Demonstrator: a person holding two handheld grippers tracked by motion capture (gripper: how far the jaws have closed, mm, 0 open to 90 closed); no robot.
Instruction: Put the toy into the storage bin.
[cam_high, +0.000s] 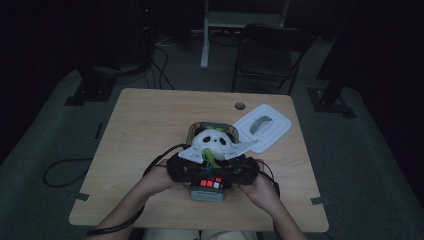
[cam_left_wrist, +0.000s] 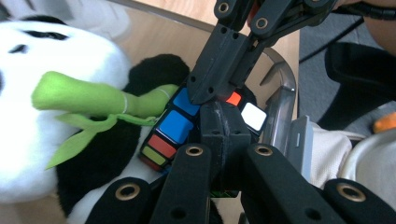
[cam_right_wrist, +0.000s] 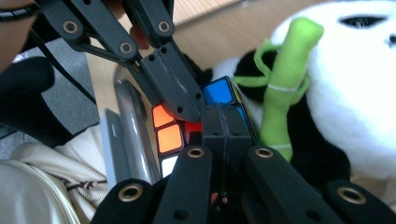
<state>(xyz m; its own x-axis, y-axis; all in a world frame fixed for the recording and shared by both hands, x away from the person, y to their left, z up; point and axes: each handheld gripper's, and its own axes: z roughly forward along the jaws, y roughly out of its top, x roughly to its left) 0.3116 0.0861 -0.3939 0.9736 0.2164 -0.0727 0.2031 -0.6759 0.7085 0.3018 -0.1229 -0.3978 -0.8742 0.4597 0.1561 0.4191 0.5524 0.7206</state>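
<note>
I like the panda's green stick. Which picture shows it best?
The left gripper view: the stick lies whole and bright across the panda. The right gripper view shows it close too, upright. In the high view it's tiny and dim.

Table (cam_high: 150, 130): light wood-grain top, matt, smooth. Panda toy (cam_left_wrist: 56, 116): plush cloth, fuzzy white and black pile; bamboo stalk (cam_left_wrist: 84, 95) at its front is smooth green felt-like fabric with thin pale thread bands. Puzzle cube (cam_left_wrist: 175, 126): glossy plastic tiles, black plastic body. Left gripper (cam_left_wrist: 219, 121) and right gripper (cam_right_wrist: 224, 126): matt black plastic links, faintly scuffed, with brass-coloured metal rivets. Clear container (cam_right_wrist: 133, 135): smoke-tinted transparent plastic, glossy, edges catching light. Lid (cam_high: 262, 127) at 3 o'clock from the panda: white plastic, smooth, low sheen. Trousers (cam_right_wrist: 42, 182) at 7 o'clock in the right gripper view: beige woven cloth. Floor (cam_high: 45, 140): dull grey carpet-like surface.
</note>
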